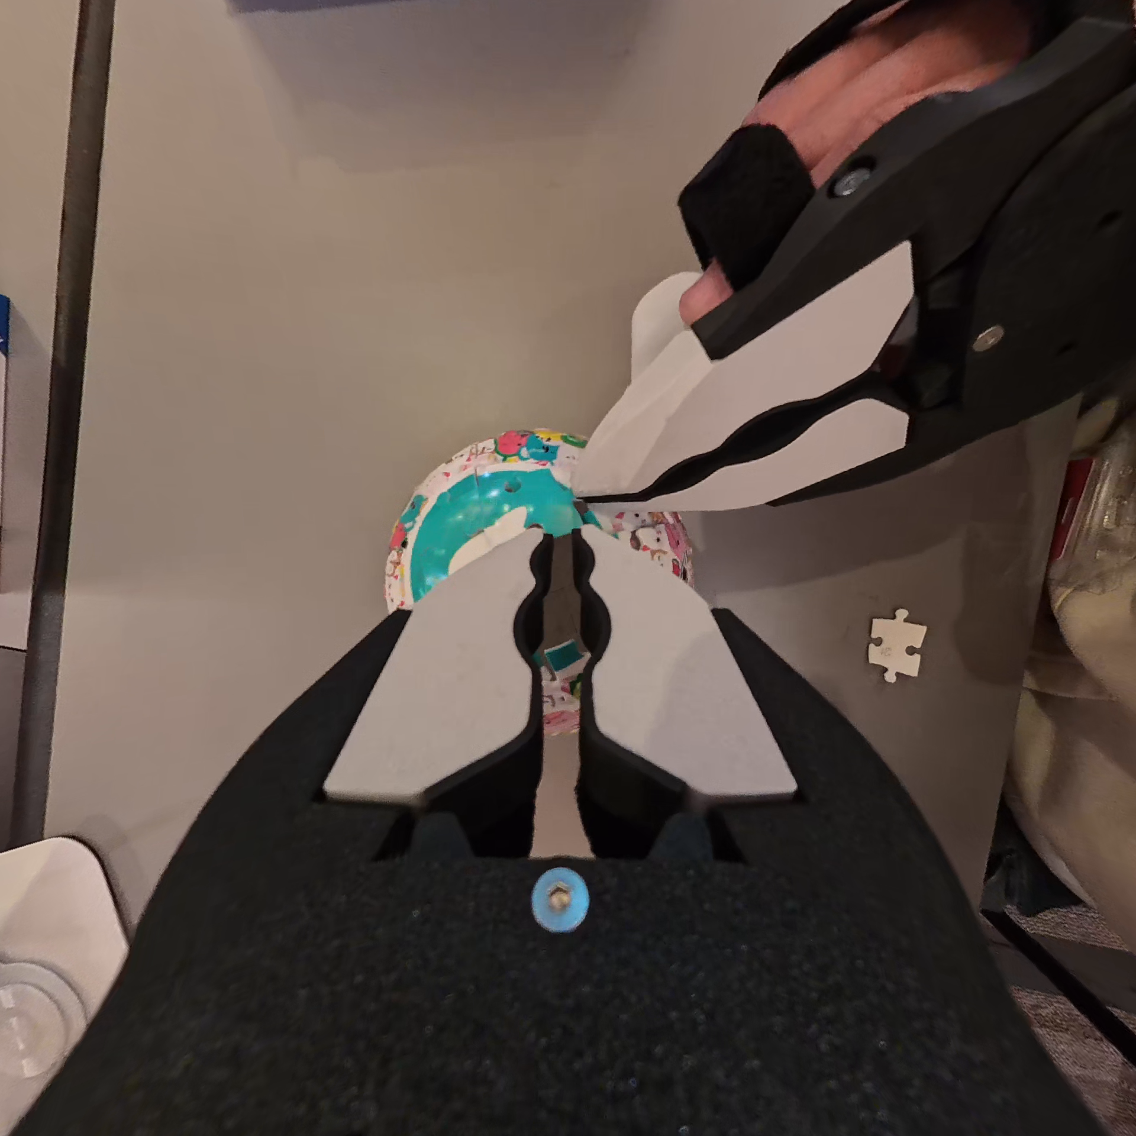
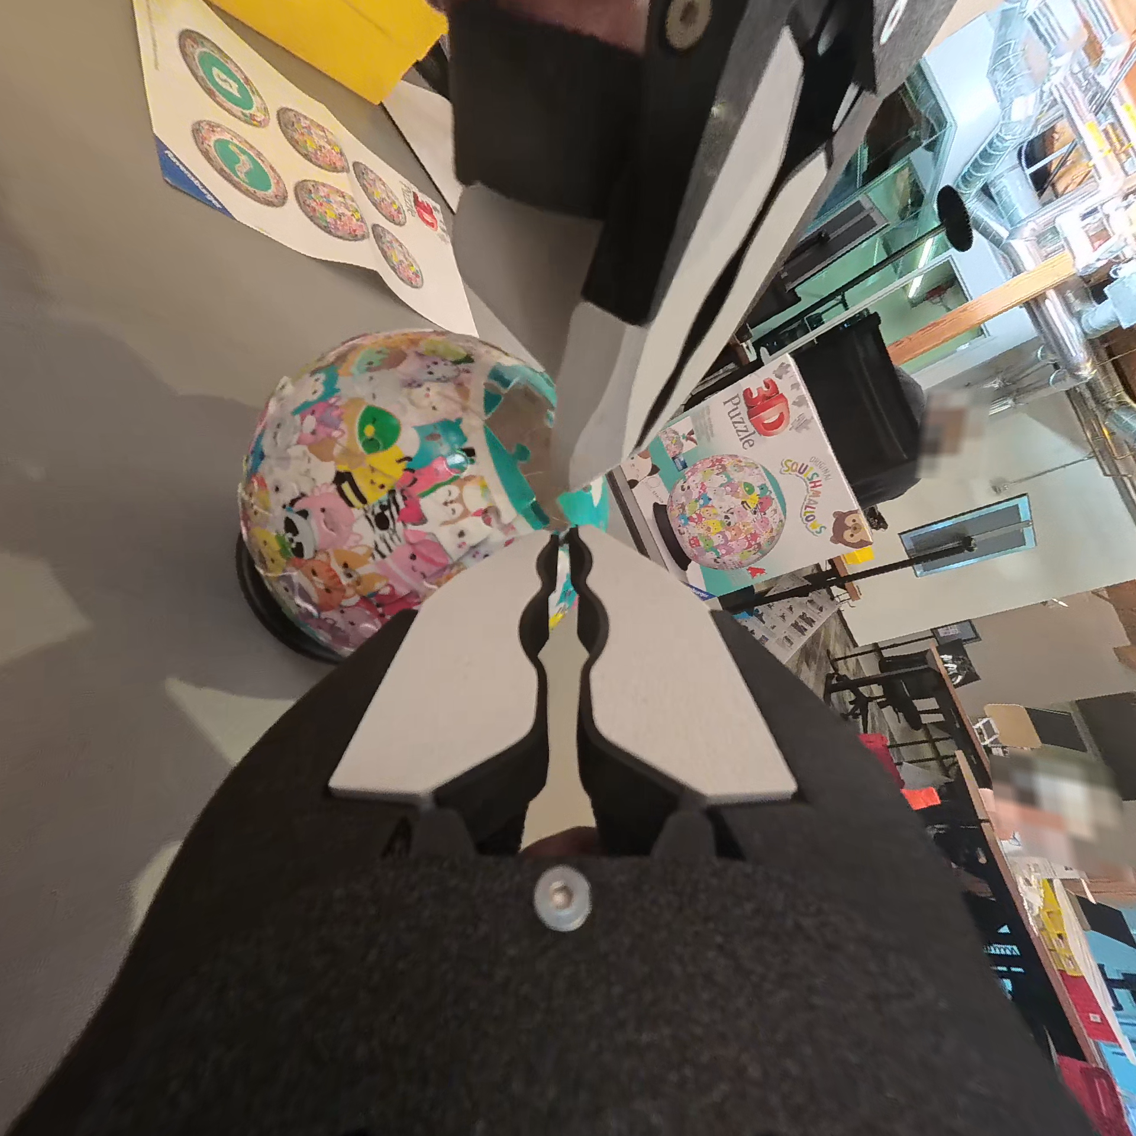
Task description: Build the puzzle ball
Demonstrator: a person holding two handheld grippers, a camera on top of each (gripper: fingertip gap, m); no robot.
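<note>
Puzzle ball (image 2: 375, 485), nearly complete and bright with cartoon animals, sits on a black stand (image 2: 270, 615) on the grey counter (image 2: 123, 369), an open gap showing near its teal top. Left tongs (image 1: 560, 541) and right tongs (image 2: 565, 538) both meet at that gap, each clenched almost shut; whether either grips a piece cannot be told. A loose puzzle piece (image 1: 896, 644) lies face down nearby, with the puzzle box (image 2: 737, 492) and instruction sheet (image 2: 295, 166) beyond.
</note>
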